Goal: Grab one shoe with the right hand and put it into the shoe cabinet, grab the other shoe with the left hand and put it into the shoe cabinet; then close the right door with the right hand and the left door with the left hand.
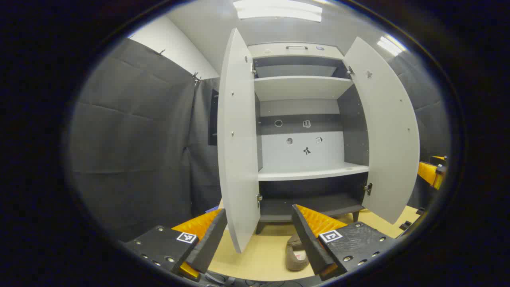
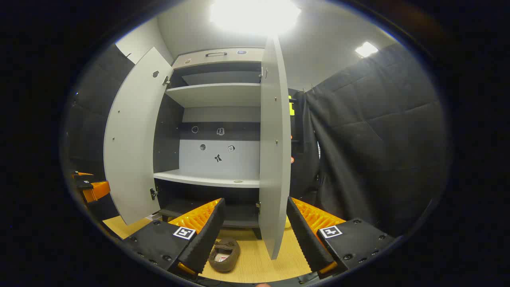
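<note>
On the pale wood floor between the parted fingers of the right gripper, a brown slipper-like shoe is lying flat, opening up. Left gripper is likewise hanging released. Beyond, the shoe cabinet is standing with both doors swung wide.

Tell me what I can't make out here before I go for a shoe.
- Shoe, left gripper view: its right side is hidden behind the left gripper's finger.
- Shoe, right gripper view: its left edge is behind the right gripper's finger.
- Cabinet bottom shelf: dark, and the fingers cover part of it.
</note>
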Demonstrator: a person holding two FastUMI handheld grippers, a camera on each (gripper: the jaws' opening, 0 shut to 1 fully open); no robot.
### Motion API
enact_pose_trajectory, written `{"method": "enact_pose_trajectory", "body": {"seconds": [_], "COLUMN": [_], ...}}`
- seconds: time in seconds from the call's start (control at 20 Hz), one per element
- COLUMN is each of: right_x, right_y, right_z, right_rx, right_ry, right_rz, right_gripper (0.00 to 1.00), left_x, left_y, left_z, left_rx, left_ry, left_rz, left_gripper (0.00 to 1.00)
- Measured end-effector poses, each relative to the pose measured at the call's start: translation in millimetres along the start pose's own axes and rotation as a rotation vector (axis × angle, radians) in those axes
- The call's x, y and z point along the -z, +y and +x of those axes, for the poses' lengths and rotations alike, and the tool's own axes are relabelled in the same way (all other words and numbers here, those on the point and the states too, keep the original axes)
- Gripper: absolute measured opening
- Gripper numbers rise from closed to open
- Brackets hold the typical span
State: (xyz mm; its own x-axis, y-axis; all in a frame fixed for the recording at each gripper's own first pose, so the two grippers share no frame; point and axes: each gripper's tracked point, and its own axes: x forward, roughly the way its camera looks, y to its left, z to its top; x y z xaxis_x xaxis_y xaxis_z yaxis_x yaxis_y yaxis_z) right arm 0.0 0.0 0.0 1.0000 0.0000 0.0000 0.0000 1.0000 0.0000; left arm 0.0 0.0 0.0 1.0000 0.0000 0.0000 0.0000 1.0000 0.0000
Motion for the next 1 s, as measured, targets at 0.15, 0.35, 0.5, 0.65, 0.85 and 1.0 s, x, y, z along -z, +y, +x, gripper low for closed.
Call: {"method": "enact_pose_trajectory", "body": {"seconds": [0.15, 0.35, 0.5, 0.65, 0.85, 1.0], "right_x": [2, 6, 10, 8, 7, 6], "right_y": [4, 4, 4, 5, 6, 9], "right_z": [-1, -3, -5, -5, -3, 0], "right_rx": [0.000, 0.009, 0.011, 0.007, -0.008, -0.030], "right_ry": [0.004, 0.021, 0.033, 0.027, 0.017, 0.013], "right_rz": [-0.003, -0.001, 0.004, 0.001, -0.006, -0.017], "right_gripper": [0.97, 0.97, 0.92, 0.97, 0.97, 0.97], "left_x": [-2, -2, -3, -4, -7, -10], "left_y": [4, 5, 5, 6, 4, 0], "left_z": [-2, -6, -9, -10, -12, -14], "left_rx": [-0.006, -0.003, -0.005, -0.011, -0.018, -0.025], "left_ry": [-0.013, -0.022, -0.027, -0.031, -0.039, -0.045], "left_rz": [0.009, 0.028, 0.040, 0.031, 0.039, 0.041], "left_gripper": [1.00, 1.00, 1.00, 1.00, 1.00, 1.00]}}
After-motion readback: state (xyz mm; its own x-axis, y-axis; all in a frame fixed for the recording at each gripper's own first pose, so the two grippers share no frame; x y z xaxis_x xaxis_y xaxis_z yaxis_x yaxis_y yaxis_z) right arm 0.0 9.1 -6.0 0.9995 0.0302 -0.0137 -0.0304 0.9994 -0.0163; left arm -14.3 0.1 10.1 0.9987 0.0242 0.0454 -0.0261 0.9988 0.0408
